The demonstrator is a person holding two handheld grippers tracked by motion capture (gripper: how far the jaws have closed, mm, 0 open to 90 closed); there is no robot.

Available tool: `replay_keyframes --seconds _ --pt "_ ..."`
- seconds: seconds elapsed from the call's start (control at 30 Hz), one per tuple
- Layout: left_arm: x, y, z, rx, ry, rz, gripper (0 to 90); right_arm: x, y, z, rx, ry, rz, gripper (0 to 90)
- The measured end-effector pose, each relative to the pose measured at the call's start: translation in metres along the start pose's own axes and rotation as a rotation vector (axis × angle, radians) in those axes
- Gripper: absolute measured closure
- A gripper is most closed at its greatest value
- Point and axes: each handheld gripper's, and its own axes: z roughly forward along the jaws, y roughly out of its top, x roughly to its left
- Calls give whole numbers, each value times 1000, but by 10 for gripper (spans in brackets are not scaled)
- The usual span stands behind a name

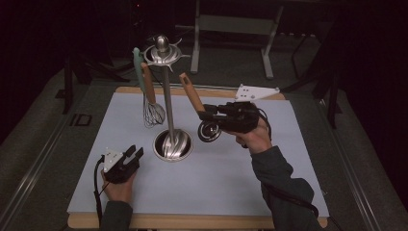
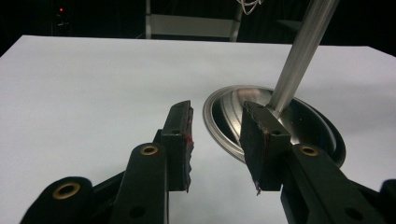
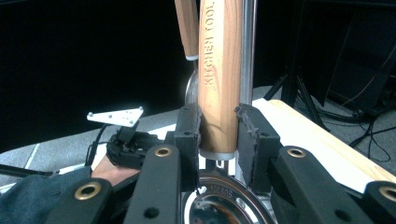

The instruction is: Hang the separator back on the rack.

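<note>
My right gripper (image 1: 204,114) (image 3: 218,135) is shut on the wooden handle (image 1: 191,94) (image 3: 219,79) of a utensil with a round steel head (image 1: 210,130) (image 3: 219,201). It holds the utensil tilted above the mat, right of the steel stand's pole (image 1: 167,101) (image 3: 247,46). The handle reads "KITCHEN TOOL". The stand's bowl-shaped base (image 1: 172,144) (image 2: 275,123) sits mid-table, and its hook ring (image 1: 162,52) is at the top. My left gripper (image 1: 134,153) (image 2: 219,140) rests low on the mat just left of the base, open, with nothing between its pads.
A whisk (image 1: 153,111) with a wooden handle (image 3: 187,28) and a teal-handled utensil (image 1: 138,67) hang from the stand's left side. The white mat (image 1: 240,183) covers a wooden table (image 1: 202,221). A metal frame (image 1: 231,29) stands on the floor behind.
</note>
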Motion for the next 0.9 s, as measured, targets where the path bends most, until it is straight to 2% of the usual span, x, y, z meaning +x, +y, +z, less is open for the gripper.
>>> replay_keyframes --seconds 0.9 --pt "1 0 -1 -2 3 -8 638 11 19 2 -60 32 -41 711"
